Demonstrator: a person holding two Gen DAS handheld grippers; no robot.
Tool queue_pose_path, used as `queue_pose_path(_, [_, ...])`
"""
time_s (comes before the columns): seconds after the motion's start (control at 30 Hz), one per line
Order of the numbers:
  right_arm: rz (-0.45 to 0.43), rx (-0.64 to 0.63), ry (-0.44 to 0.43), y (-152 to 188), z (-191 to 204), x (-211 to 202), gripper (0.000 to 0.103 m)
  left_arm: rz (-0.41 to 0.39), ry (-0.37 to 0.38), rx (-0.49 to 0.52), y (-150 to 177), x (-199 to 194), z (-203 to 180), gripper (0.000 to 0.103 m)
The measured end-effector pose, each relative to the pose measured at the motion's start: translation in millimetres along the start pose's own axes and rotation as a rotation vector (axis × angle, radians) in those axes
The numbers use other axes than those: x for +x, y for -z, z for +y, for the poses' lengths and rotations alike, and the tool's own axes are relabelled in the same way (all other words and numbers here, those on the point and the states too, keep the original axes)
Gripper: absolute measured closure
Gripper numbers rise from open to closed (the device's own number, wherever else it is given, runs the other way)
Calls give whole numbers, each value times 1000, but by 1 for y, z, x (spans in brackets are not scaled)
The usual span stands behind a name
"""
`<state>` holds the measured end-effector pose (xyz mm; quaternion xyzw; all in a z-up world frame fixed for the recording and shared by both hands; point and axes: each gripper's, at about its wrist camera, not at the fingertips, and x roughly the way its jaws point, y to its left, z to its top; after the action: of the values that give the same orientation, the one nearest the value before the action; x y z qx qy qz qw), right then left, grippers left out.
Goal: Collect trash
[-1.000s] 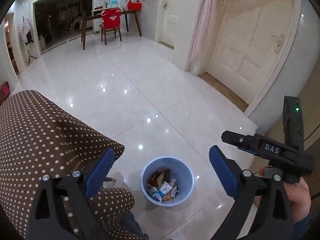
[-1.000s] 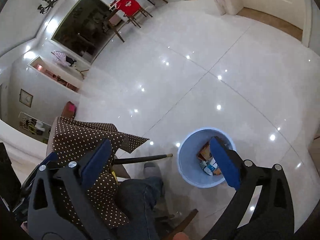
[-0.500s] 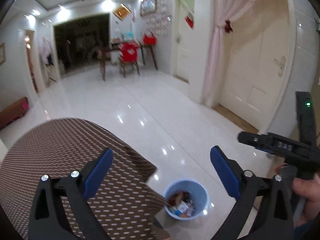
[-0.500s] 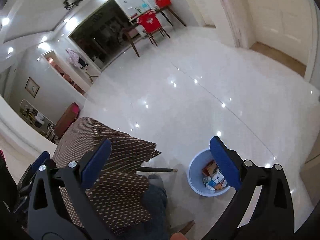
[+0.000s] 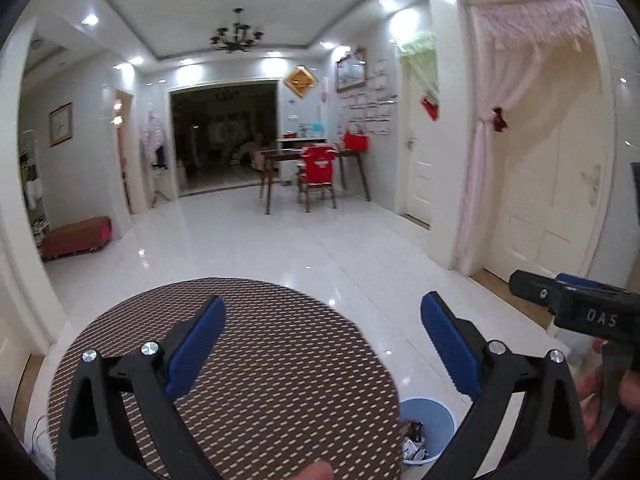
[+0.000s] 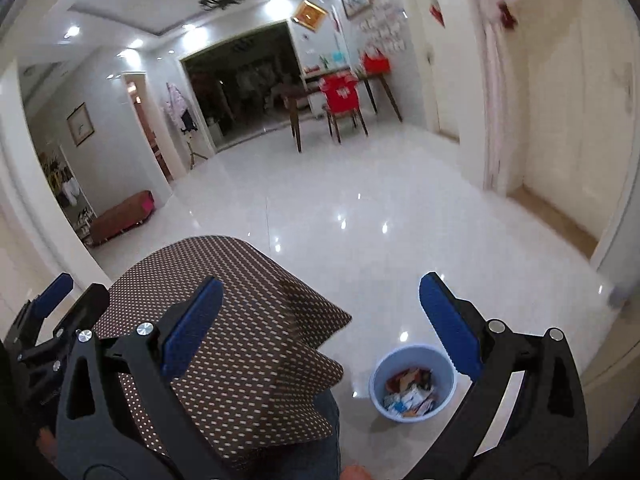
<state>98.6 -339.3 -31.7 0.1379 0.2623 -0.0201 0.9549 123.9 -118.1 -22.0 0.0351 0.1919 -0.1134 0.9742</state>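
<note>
Right wrist: tongs (image 6: 320, 328) spread empty above trash-filled bin (image 6: 412, 384).

Left wrist view: the blue trash bin (image 5: 434, 420) is half hidden behind the dotted tablecloth (image 5: 256, 360) and the left hand-held gripper (image 5: 322, 344) finger, its contents too small to identify. The right hand-held gripper (image 5: 576, 308) is cut off by the right edge, so its jaws can't be read there, and the hand (image 5: 608, 396) under it is blurred. Right wrist view: the trash (image 6: 408, 392) in the bin is a small unreadable jumble, the door and curtain (image 6: 496, 80) are motion-blurred, and a trouser leg (image 6: 316, 440) is mostly covered by the cloth.
</note>
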Motion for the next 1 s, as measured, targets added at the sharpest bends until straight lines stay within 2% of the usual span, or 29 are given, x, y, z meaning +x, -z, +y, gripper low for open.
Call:
queue_pose_path(0.27, [-131,-141,12,-9,72,-39,6,-71,-64,-24,-12,-47,32,5])
queue_pose_path(0.43, [-197,-196,16,-8,100,-59,6,-111,-106,-61,-15,-72,48,5])
queue_pose_path(0.67, [-259,-233,10,-9,119,-76,6,-144,-155,-94,-18,-95,63,5])
queue_pose_path(1.0, [-277,-245,12,-1,127,-80,6,-171,-183,-130,-17,-112,75,5])
